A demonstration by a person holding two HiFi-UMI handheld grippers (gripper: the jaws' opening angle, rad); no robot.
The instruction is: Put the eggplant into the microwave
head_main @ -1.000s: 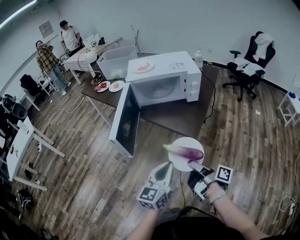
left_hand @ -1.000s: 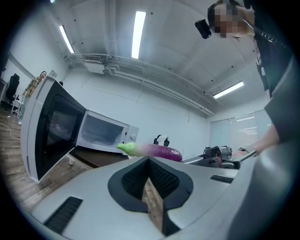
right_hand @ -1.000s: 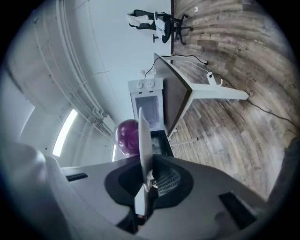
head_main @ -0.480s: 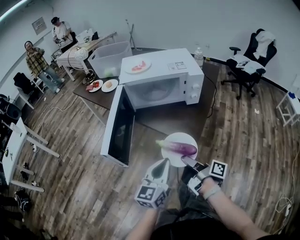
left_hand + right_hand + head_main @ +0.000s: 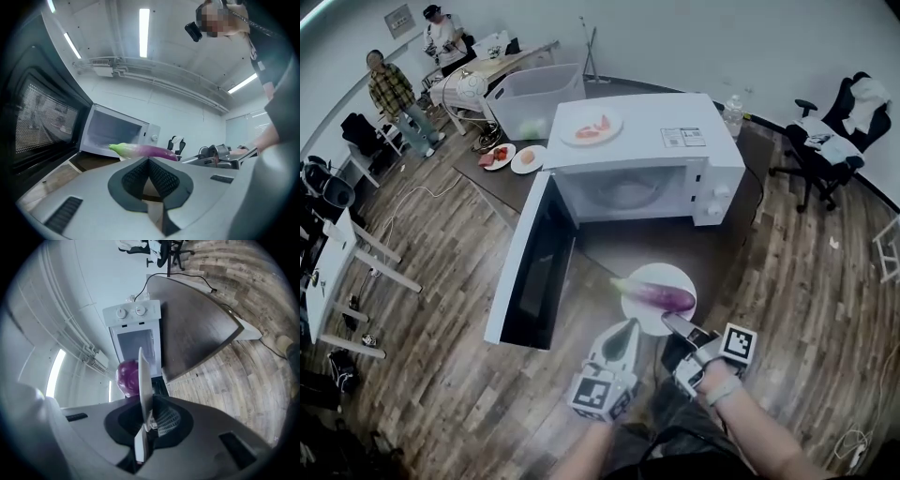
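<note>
Jaws of my right gripper [image 5: 675, 325] were clamped narrow on the near rim of a white plate [image 5: 670, 277]. In the right gripper view that rim ran edge-on between the pads [image 5: 161, 420]. The eggplant [image 5: 654, 294] lay across the plate, purple body to the right, green stem end to the left. I judged the plate was serving as a carrier, held out level so the eggplant would not roll off.

My left gripper [image 5: 630, 323] had its jaws together with nothing in them. It sat just left of the plate's near edge, apart from it, probably on standby to steady or push the eggplant.

The microwave [image 5: 647, 141] stood on the dark worktop [image 5: 675, 244], beyond the plate. Its door [image 5: 530, 272] was swung wide to the left and the cavity [image 5: 623, 192] looked bare, so the way in was clear. The eggplant was not yet inside, being in the air nearer than the opening. A second plate with red food [image 5: 592, 127] sat on the microwave's top.

Writing: a white label [image 5: 682, 137] on the microwave top, too small to read. Marker cubes [image 5: 739, 343] showed black-and-white squares only, no text. No brand legible anywhere.
</note>
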